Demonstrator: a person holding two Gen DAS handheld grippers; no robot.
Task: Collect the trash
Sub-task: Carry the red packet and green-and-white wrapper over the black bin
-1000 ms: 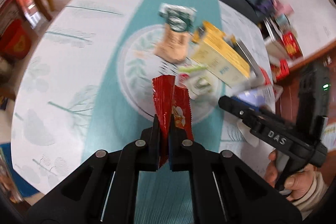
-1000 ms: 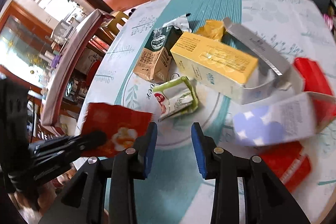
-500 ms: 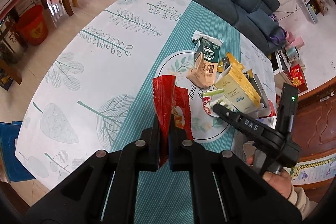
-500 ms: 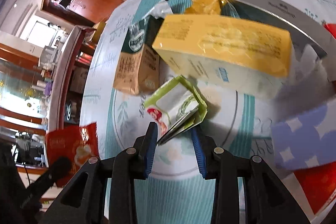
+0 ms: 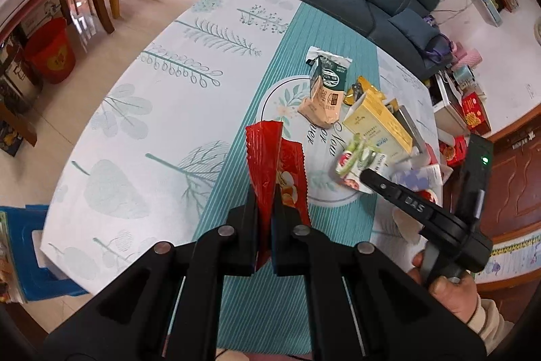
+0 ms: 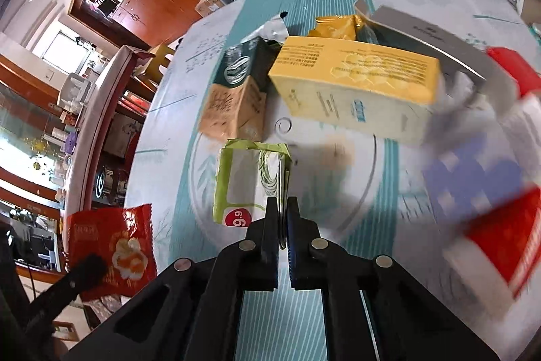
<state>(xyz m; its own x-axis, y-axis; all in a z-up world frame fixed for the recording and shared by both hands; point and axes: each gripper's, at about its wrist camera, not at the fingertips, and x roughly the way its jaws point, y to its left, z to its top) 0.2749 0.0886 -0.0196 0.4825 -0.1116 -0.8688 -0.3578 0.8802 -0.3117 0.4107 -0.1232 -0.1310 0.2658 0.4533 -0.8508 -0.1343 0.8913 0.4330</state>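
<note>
Both tools point steeply down, the left tool [image 5: 265, 208] and right tool [image 6: 282, 225] each clamped tight.

Your left gripper [image 5: 265, 208] is matte black with angular linkage arms studded with round silver pivot screws, and your right gripper [image 6: 282, 219] matches it, its finger pads edged in blue. The right handset carries raised "DAS" lettering and a small green light, and your right hand [image 5: 451, 293] emerges from a cream knitted cuff.
</note>
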